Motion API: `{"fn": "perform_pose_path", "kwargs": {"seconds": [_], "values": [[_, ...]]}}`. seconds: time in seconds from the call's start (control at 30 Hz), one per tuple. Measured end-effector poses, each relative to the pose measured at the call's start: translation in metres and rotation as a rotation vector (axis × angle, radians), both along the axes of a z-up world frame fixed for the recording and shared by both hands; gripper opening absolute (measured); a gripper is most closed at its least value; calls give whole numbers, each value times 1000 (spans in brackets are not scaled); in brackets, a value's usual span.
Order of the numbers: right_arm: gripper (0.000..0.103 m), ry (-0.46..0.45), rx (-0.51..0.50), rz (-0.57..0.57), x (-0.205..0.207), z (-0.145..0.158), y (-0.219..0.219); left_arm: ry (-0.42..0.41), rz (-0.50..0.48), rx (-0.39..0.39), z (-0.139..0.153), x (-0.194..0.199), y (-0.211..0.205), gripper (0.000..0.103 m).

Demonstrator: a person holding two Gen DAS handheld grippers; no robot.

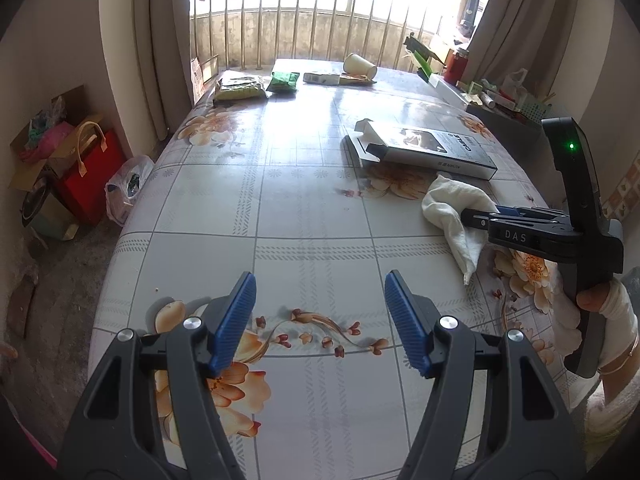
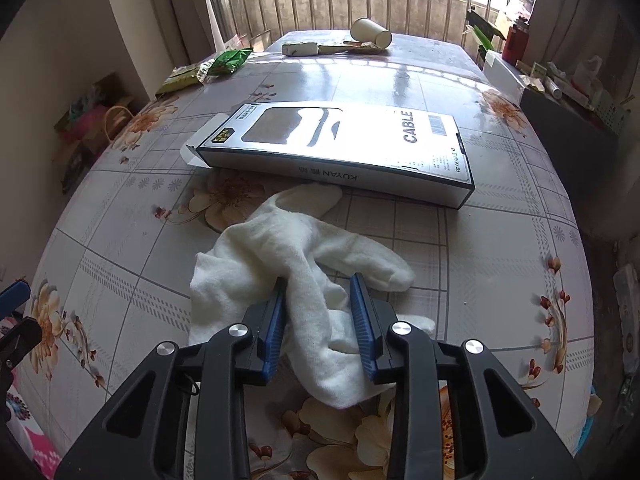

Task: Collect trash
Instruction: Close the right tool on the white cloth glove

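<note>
The right hand-held gripper (image 2: 318, 320) is clenched on a crumpled white cloth (image 2: 296, 264) lying on the floral-covered bench (image 2: 500, 260), just in front of a cable box (image 2: 340, 144). The left hand-held gripper (image 1: 320, 320) hangs released above bare bench, well apart from the cloth.
</note>
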State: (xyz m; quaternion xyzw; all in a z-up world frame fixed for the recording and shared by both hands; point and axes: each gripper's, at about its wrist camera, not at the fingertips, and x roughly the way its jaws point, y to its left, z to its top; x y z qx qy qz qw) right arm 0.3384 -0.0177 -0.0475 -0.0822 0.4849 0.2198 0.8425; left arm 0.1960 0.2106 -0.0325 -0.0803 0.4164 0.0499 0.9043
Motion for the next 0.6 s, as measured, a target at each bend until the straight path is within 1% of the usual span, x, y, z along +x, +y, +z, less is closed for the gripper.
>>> {"fn": "perform_pose_path", "kwargs": {"seconds": [0.17, 0.33, 0.5, 0.6], "values": [[31, 4, 11, -21, -6, 0, -14, 6, -7, 3, 0, -1, -3, 63], [31, 17, 32, -74, -19, 0, -43, 13, -5, 0, -3, 0, -4, 63], [31, 41, 89, -159, -36, 0, -84, 23, -15, 2, -4, 2, -7, 63], [31, 67, 141, -202, -46, -1, -107, 24, -31, 4, -2, 7, -13, 63]]}}
